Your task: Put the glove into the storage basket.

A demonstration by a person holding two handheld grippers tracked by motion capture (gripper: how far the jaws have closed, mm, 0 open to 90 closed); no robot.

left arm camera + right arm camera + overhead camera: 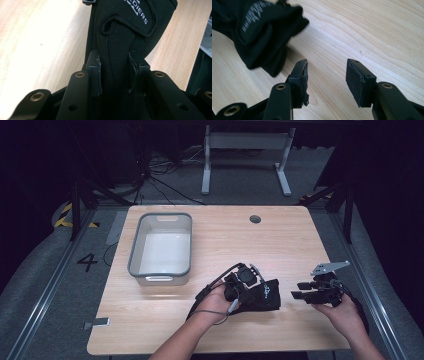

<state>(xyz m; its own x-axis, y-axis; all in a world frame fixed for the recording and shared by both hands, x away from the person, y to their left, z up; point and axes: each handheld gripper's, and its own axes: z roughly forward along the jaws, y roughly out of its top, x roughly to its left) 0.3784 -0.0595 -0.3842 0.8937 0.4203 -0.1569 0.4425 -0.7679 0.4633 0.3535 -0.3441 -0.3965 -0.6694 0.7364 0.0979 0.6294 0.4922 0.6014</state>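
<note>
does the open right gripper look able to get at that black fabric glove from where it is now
Probably yes: the right gripper is open beside the black fabric glove, with bare wooden table between them.

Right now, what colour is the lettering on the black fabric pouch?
White lettering on the black fabric pouch; clearest in the left gripper view.

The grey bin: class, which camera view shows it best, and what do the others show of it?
The high view. From there the whole grey bin is seen, rim and pale inside, standing on the table's left part. The two gripper views look at the black fabric item and bare wood instead.
</note>
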